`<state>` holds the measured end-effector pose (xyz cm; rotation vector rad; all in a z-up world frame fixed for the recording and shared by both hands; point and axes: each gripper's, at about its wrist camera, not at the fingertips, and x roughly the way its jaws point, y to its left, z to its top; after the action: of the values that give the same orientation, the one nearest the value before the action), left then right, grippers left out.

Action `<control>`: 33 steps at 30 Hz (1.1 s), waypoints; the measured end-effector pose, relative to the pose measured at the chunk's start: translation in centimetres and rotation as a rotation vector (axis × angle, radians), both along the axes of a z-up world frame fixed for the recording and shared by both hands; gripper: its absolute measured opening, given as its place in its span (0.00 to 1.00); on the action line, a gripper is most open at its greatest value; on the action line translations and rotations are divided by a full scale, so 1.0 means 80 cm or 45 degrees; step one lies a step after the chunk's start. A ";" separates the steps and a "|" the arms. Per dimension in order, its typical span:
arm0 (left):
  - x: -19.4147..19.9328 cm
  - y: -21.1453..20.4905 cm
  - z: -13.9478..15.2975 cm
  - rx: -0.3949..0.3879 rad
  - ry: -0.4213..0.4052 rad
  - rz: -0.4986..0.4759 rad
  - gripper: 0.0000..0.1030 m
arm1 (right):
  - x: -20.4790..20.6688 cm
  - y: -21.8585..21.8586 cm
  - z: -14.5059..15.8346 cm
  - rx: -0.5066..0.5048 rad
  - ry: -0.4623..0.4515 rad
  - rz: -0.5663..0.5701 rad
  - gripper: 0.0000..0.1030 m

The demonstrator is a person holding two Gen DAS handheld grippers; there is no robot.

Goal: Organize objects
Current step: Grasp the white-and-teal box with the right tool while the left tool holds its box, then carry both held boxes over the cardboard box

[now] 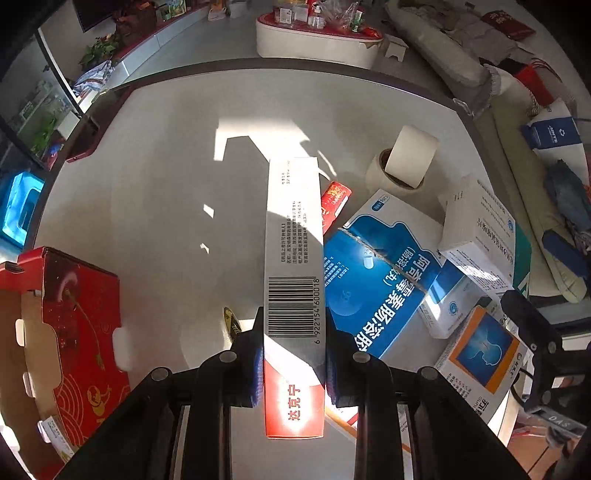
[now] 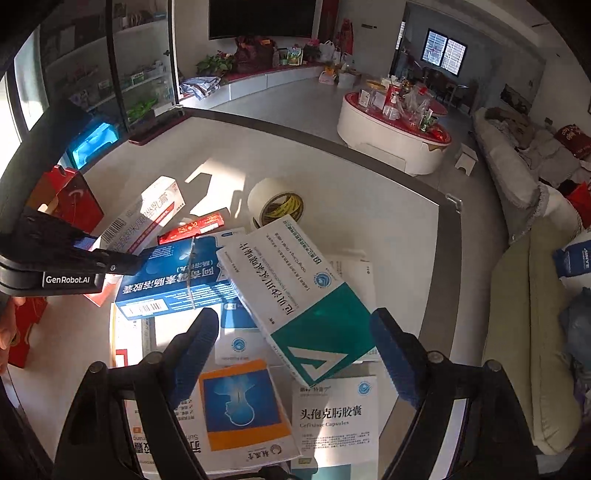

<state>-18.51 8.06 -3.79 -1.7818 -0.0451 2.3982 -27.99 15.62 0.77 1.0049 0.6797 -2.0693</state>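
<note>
The jaws of the left gripper (image 1: 294, 363) are clenching a long white-and-red box (image 1: 293, 266) above the surface (image 1: 155, 177), while the right gripper (image 2: 295, 350), jaws released, is hovering over the medicine-box pile (image 2: 295, 295); next, seemingly, carrying it toward the red carton (image 1: 77, 325).

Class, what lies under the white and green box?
The white and green box leans on the blue box. Beneath it, part of a white carton shows; the rest is covered.

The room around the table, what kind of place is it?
Probably a home living room: a sofa, a dark TV above a low cabinet with plants, and an oval coffee table on the tiled floor.
</note>
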 end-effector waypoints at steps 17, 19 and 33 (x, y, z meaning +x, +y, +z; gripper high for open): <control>0.013 0.009 0.000 -0.055 0.078 -0.236 0.25 | 0.025 -0.034 -0.032 0.074 -0.095 0.097 0.60; 0.019 0.005 -0.002 -0.021 0.066 -0.236 0.25 | 0.042 -0.034 -0.029 0.044 -0.093 0.076 0.60; 0.102 -0.019 0.036 -0.065 0.241 -0.257 0.25 | 0.142 0.007 0.020 -0.295 -0.099 -0.259 0.60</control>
<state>-10.36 6.58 -0.88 -1.4906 0.2088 2.4264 -16.62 16.16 2.39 1.0488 0.2986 -2.2099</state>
